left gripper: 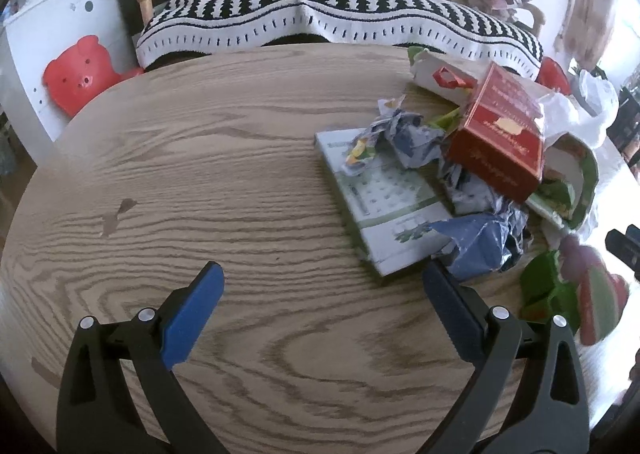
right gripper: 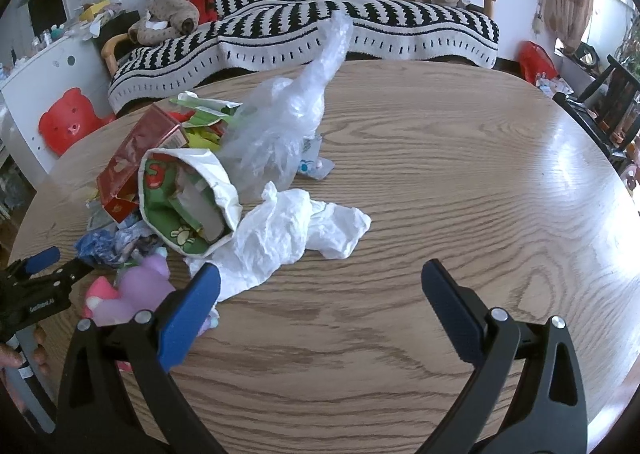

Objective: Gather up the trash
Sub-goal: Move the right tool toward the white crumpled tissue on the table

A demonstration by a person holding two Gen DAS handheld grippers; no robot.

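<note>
- Trash pile (left gripper: 460, 157): a heap of crumpled wrappers, cartons and bags lying on the round wood-grain surface (left gripper: 200, 181), to the right in the left wrist view and to the left in the right wrist view.
- Left gripper (left gripper: 322, 282): its 2 blue-padded fingers (left gripper: 192, 318) are spread wide with nothing between them; they hover over bare wood, and the right finger tip is just beside the near corner of the flat box.
- Flat white-and-green box (left gripper: 372, 197): lies flat on the surface at the near left of the pile, partly covered by wrappers.
- Blue crumpled wrapper (left gripper: 476, 242): rests across the near end of the flat box.
- Red carton (left gripper: 500, 129): tilted, propped on top of the other trash at the middle of the pile.
- Green-printed paper bag (right gripper: 184, 197): lies on its side with the open mouth facing the right wrist camera, touching the red carton.
- Purple and pink item (right gripper: 136, 290): at the near edge of the pile, just left of the right gripper's left finger; its kind cannot be told.
- White crumpled plastic bag (right gripper: 296, 234): spread on the surface just ahead of the right gripper.
- Clear plastic bag (right gripper: 292, 121): stands up behind the white bag, its top pointing upward.
- Right gripper (right gripper: 320, 282): 2 fingers (right gripper: 452, 306) spread wide, holding nothing; the left finger tip overlaps the white bag's near edge in view.
- Striped black-and-white sofa (right gripper: 360, 25): behind the surface.
</note>
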